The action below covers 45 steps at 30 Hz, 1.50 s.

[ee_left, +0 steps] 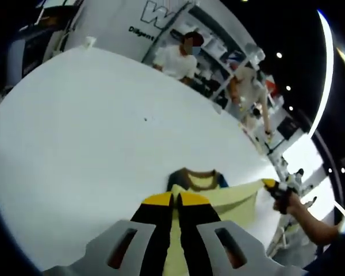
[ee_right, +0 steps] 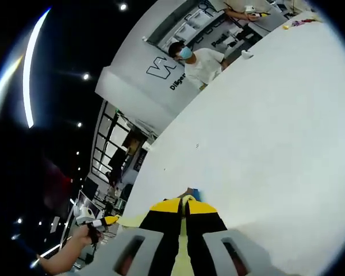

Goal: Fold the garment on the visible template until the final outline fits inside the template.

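A pale yellow garment (ee_left: 237,198) with a brown collar (ee_left: 196,173) and blue trim hangs stretched above the white table (ee_left: 103,126). My left gripper (ee_left: 176,199), black jaws with yellow tips, is shut on the fabric's edge. To its right my right gripper (ee_left: 274,187), held by a hand, pinches the far corner. In the right gripper view my right gripper (ee_right: 182,204) is shut on the same yellow garment (ee_right: 132,219), with the collar (ee_right: 191,192) just beyond the tips. My left gripper (ee_right: 103,221) holds the other end at lower left.
The white table (ee_right: 264,132) runs wide ahead. A small white cup (ee_left: 90,41) stands at its far edge. A person in a white shirt (ee_left: 175,58) and another person (ee_left: 248,86) stand beyond the table, before shelving. Small coloured items (ee_right: 302,23) lie at a far corner.
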Each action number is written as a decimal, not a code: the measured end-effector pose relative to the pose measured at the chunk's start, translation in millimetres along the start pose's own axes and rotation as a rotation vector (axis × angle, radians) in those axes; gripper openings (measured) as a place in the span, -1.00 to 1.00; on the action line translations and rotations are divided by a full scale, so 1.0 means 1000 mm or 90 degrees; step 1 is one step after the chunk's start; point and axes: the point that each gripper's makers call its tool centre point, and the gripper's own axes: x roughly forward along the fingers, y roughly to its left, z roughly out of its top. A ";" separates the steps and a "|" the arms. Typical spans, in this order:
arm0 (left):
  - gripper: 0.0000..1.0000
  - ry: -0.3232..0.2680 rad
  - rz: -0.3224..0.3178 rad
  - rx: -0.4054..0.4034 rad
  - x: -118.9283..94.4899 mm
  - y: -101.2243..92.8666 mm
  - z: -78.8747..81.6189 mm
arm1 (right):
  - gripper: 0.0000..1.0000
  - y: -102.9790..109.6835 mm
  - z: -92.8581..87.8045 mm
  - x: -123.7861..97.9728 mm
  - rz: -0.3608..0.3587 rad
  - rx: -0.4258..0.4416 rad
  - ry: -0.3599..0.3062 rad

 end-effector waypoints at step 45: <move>-0.74 -0.074 0.017 -0.091 0.077 0.042 0.032 | -0.71 -0.080 0.038 0.086 -0.067 0.029 -0.038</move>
